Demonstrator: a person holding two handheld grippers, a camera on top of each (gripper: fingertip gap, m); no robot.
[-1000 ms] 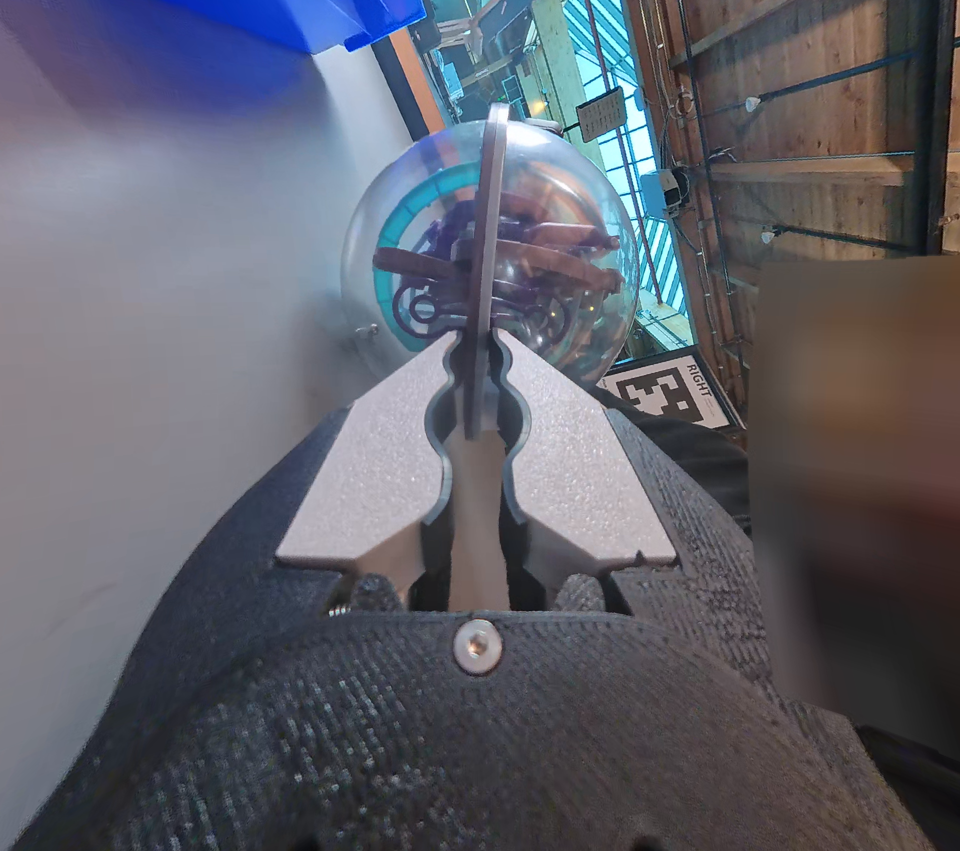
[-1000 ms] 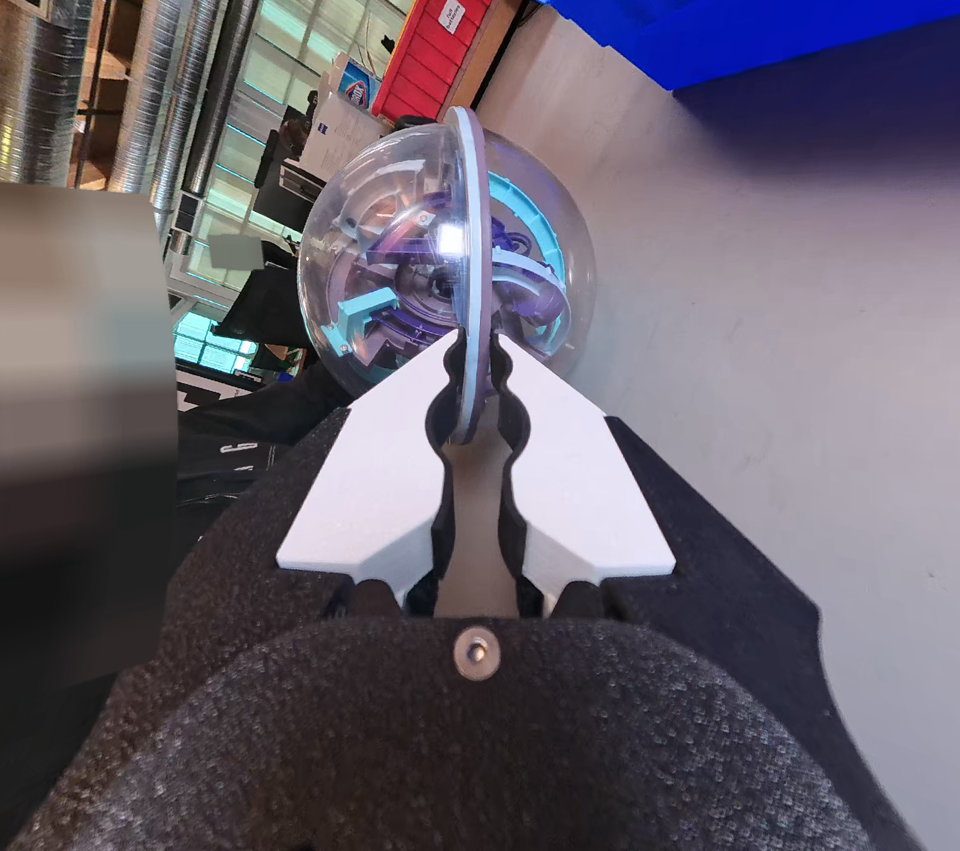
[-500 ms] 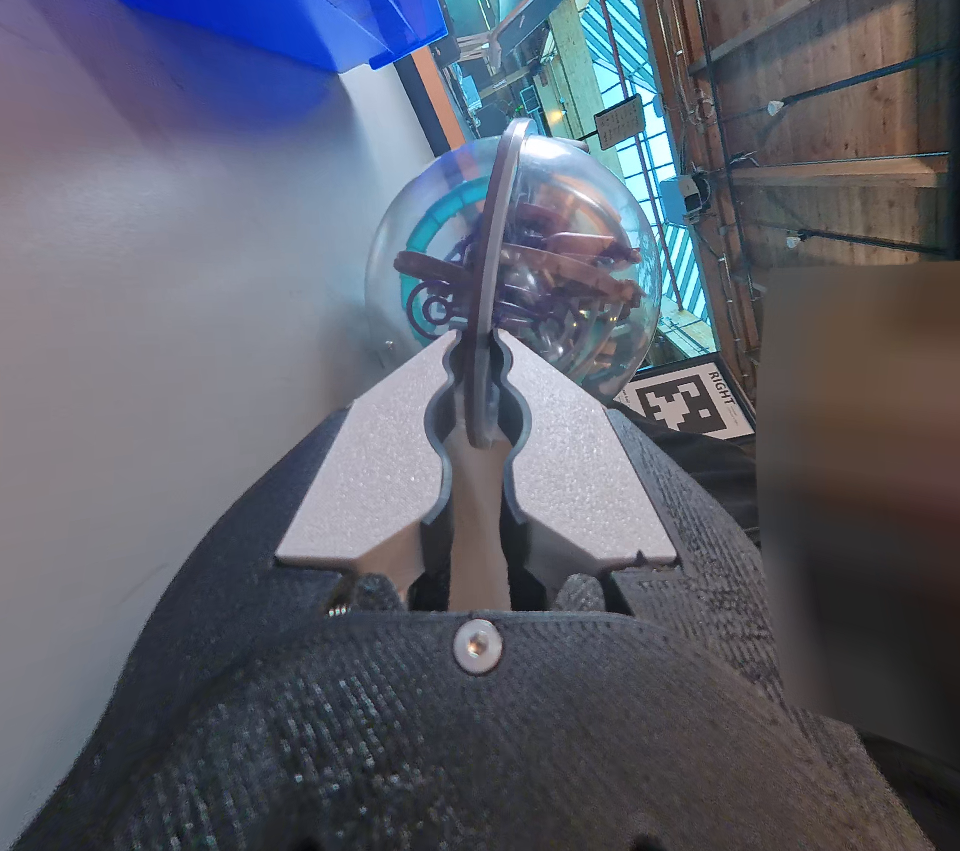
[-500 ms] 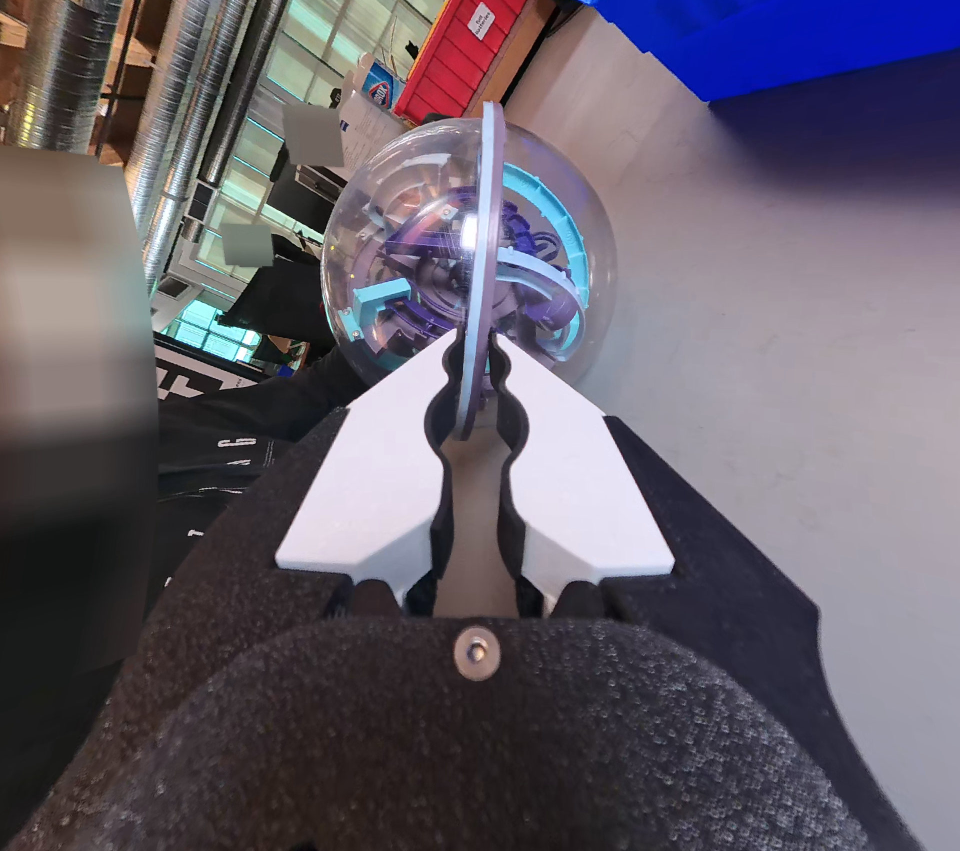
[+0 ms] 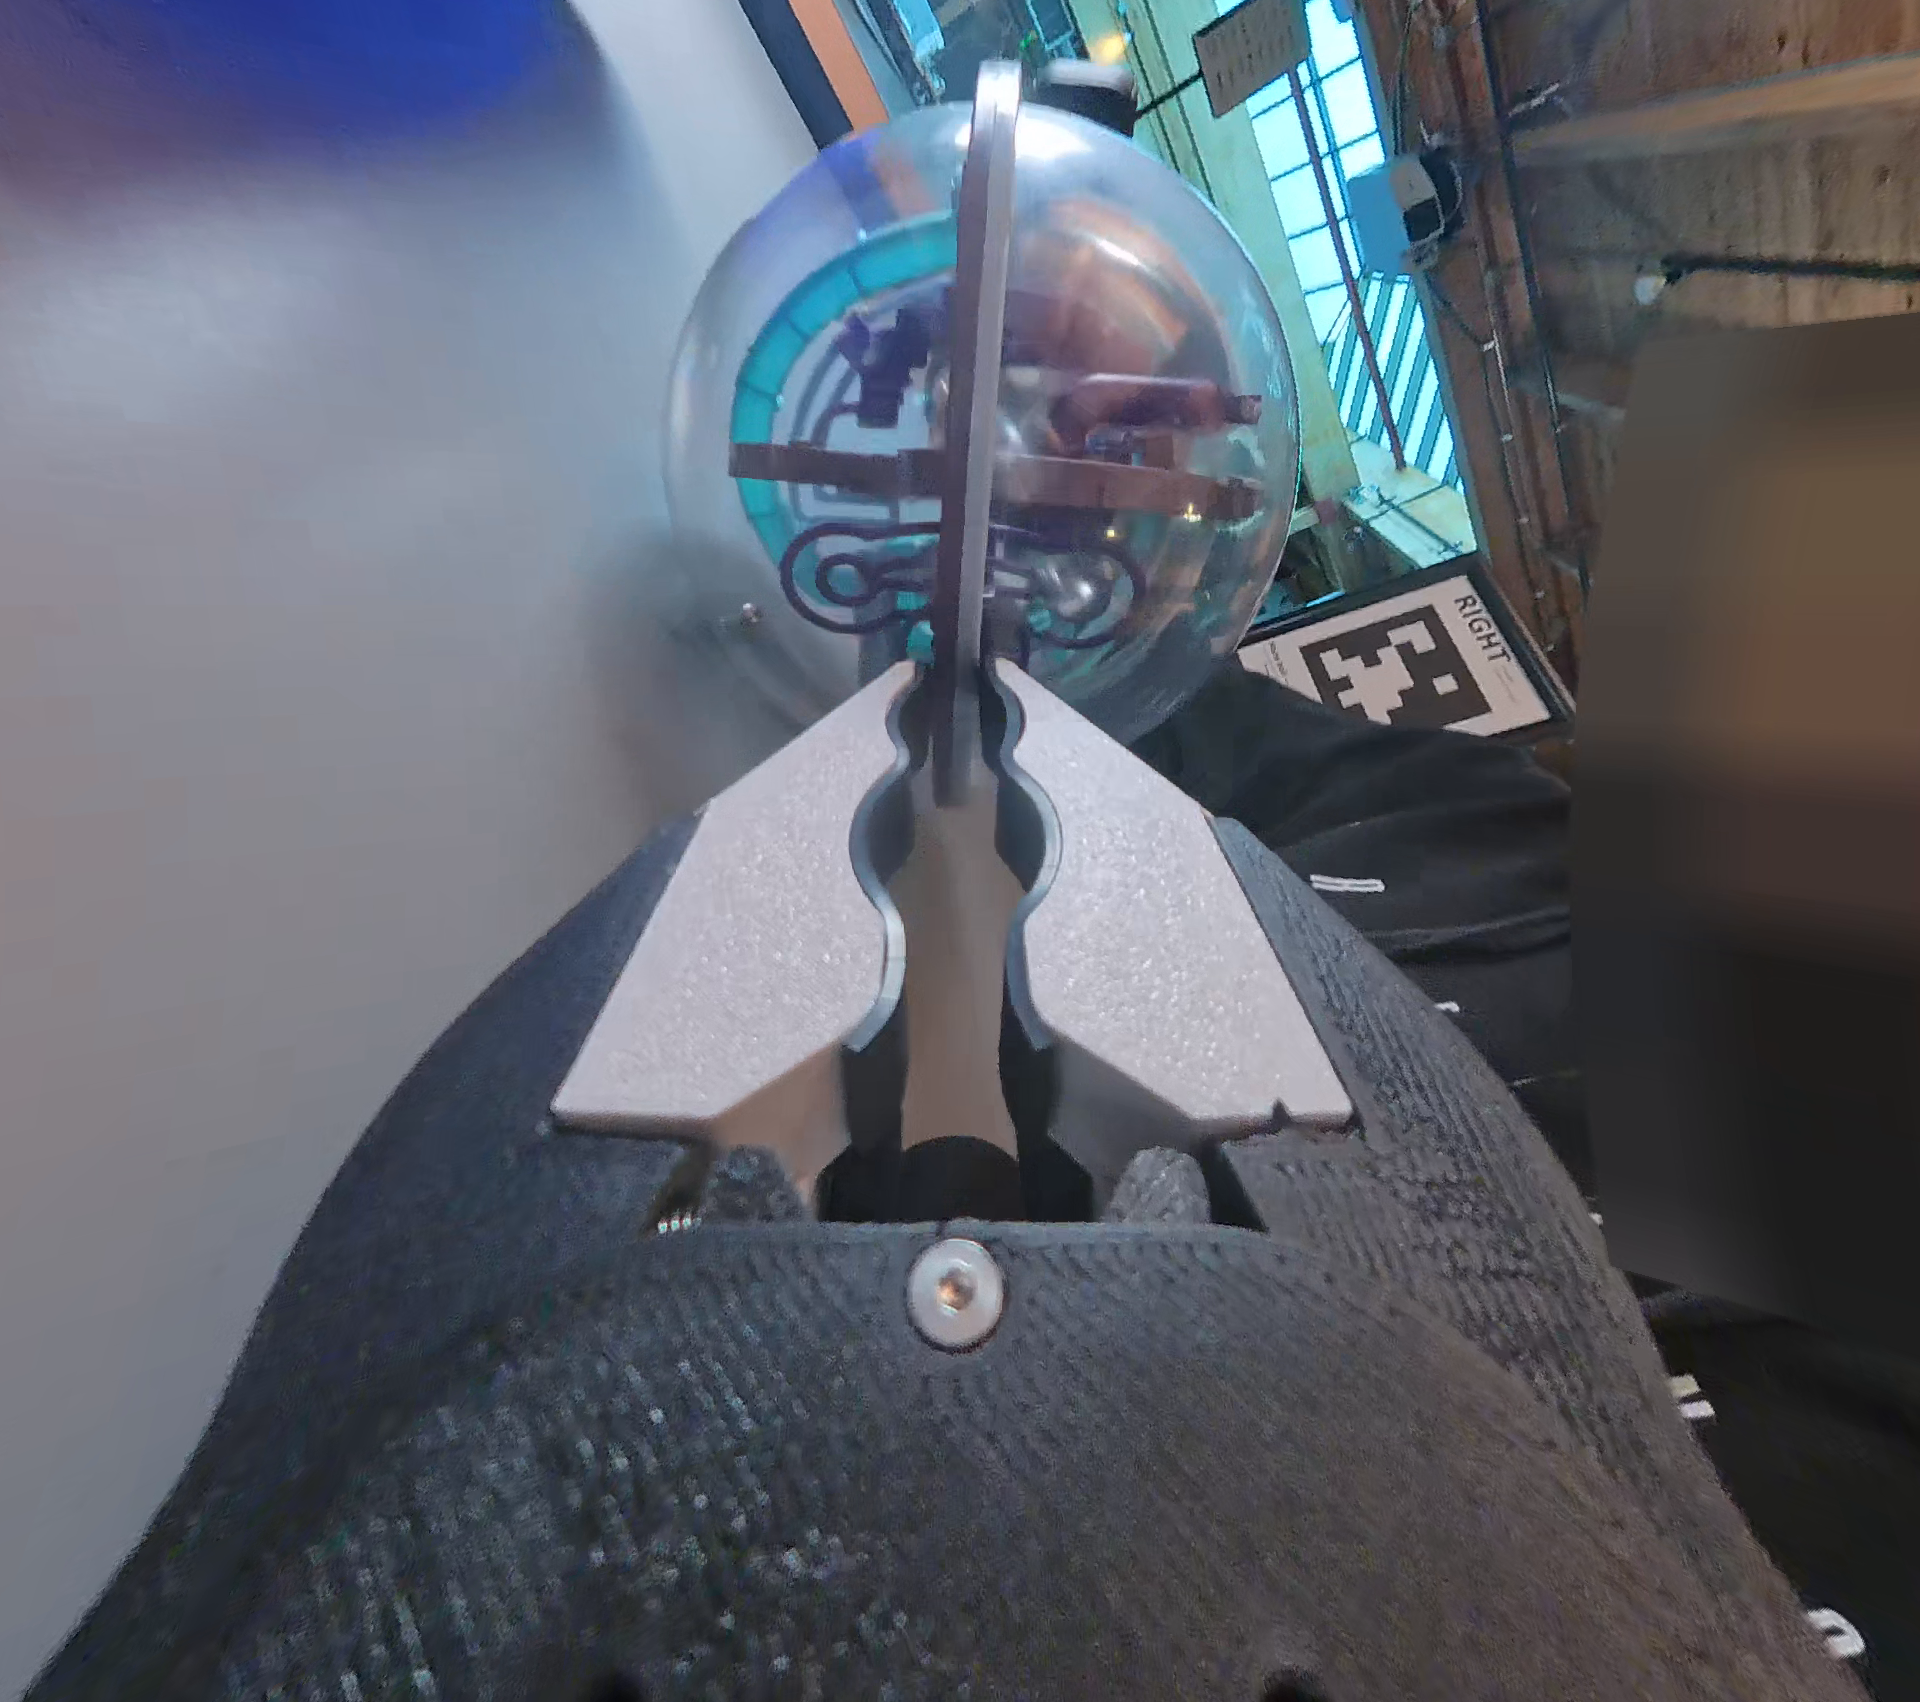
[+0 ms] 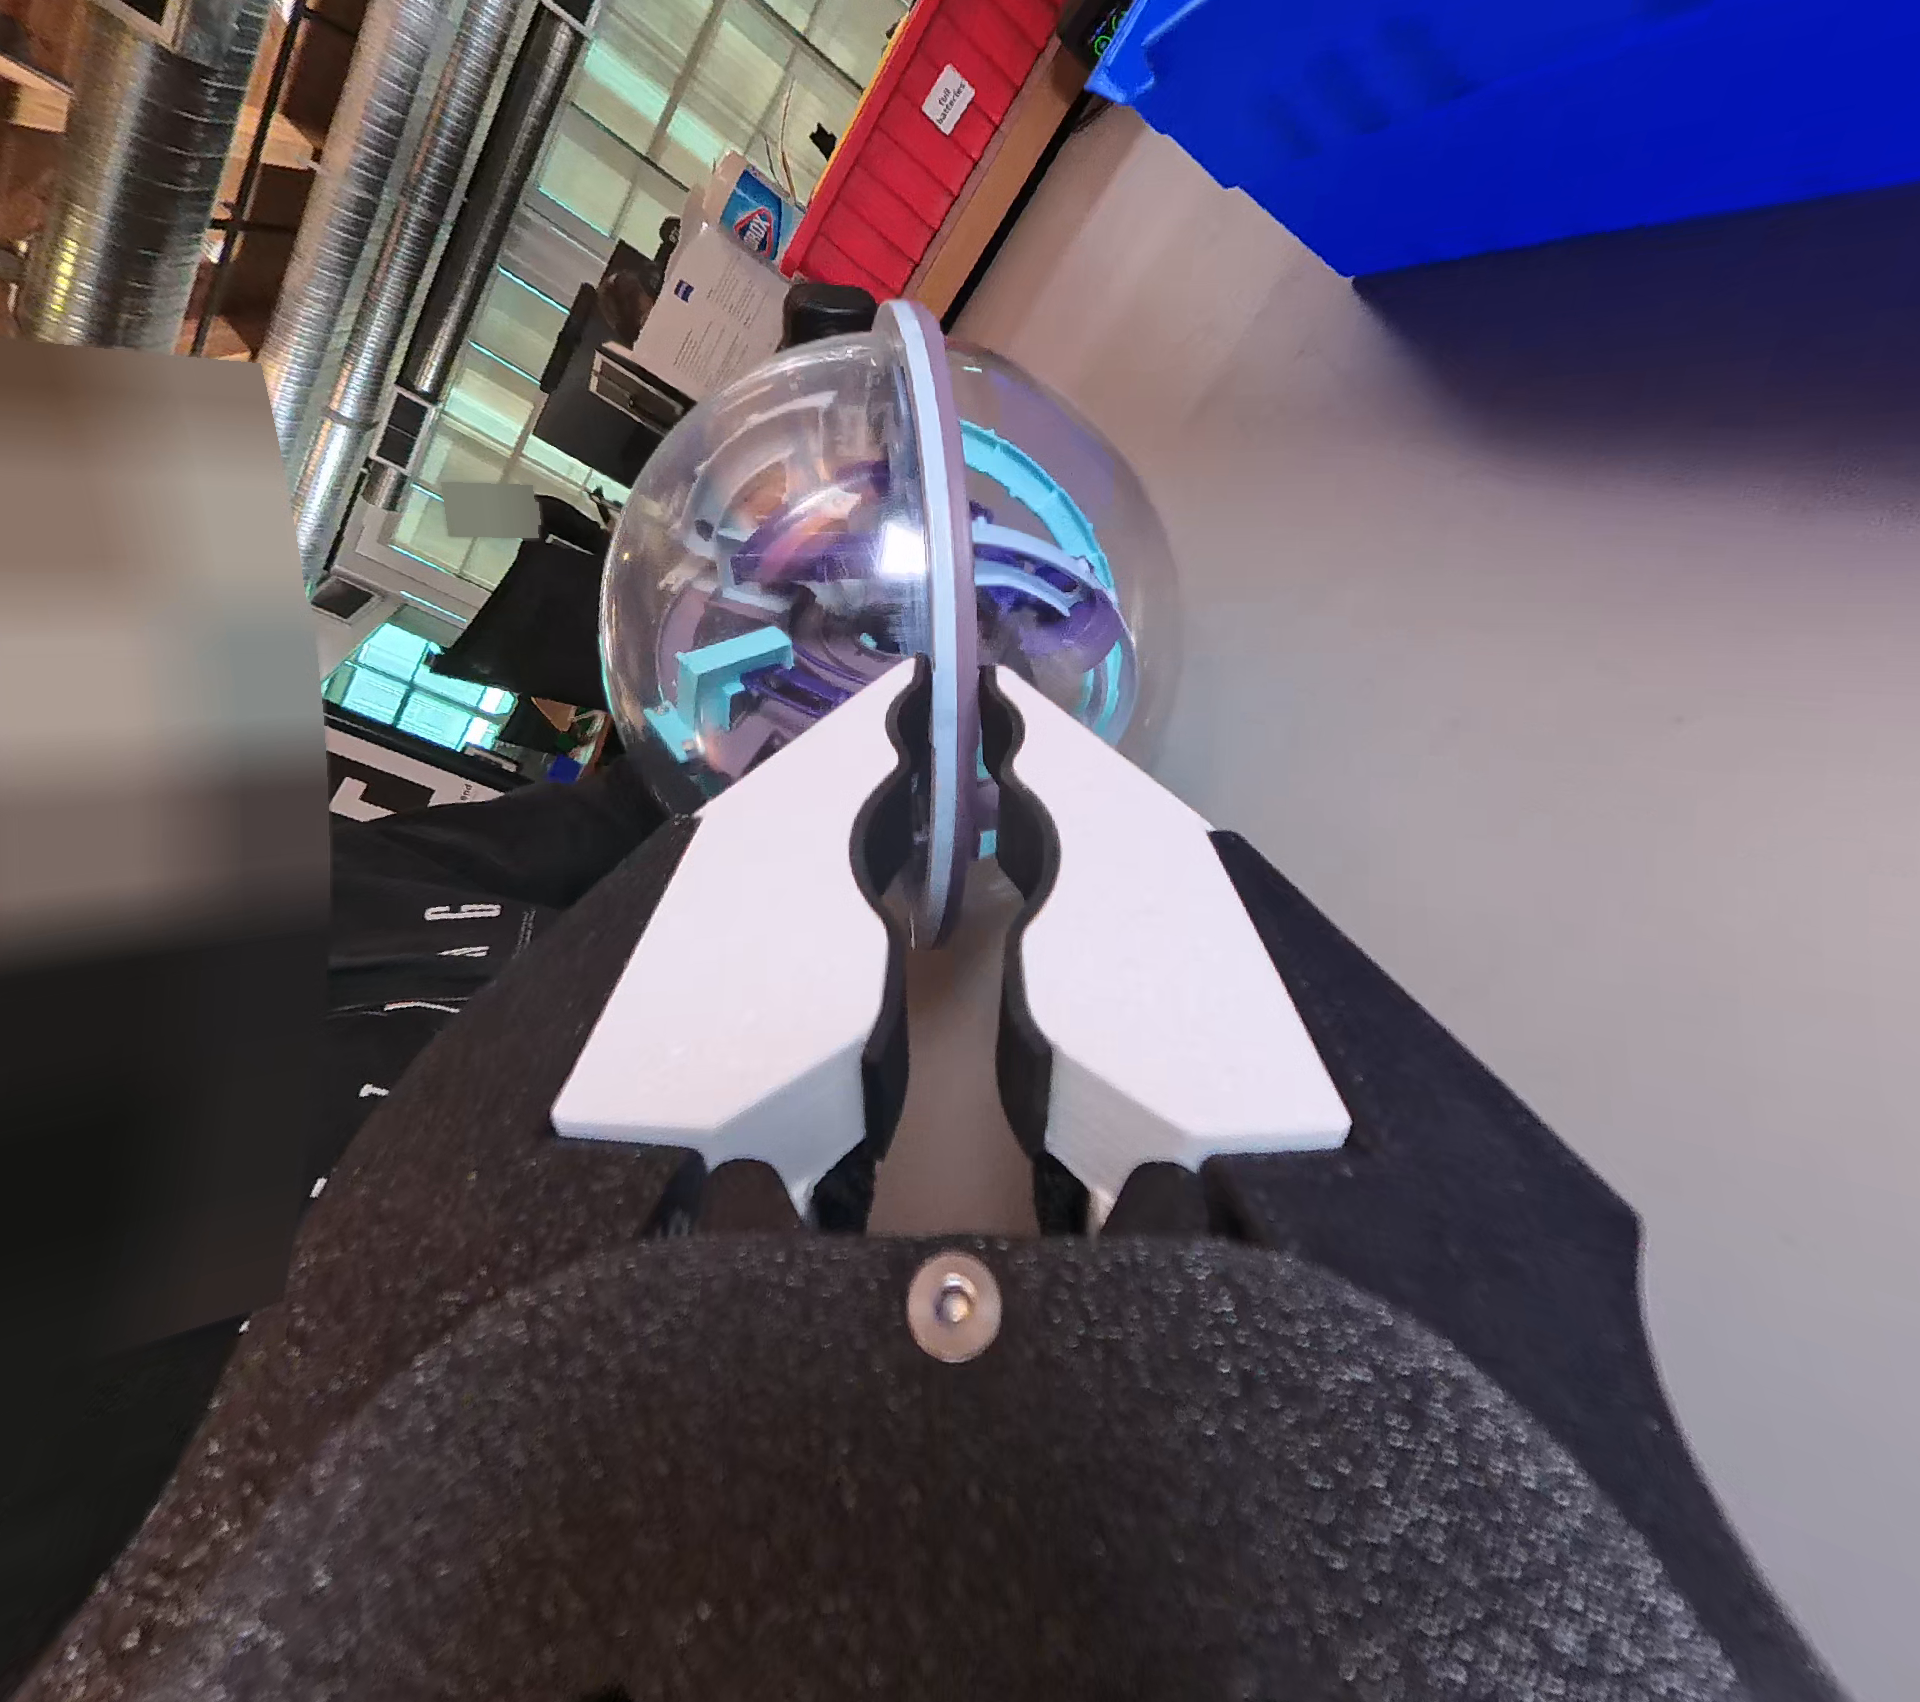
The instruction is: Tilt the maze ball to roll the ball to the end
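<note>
Because you must steer by tilting, your 2 tongs, left gripper [image 5: 956, 722] and right gripper [image 6: 954, 717], each pinch closed on the rim ring of the maze ball [image 5: 982, 447], held clear above the table [image 6: 1507, 821].

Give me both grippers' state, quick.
Left gripper: shut on the maze ball, clamping its grey rim.
Right gripper: shut on the maze ball, clamping the same rim.

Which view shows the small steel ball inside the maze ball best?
Left wrist view: a shiny silver ball sits on the purple track low in the maze ball, just right of the rim the left tool grips. Right wrist view shows the maze ball and tracks, but no ball I can pick out.
</note>
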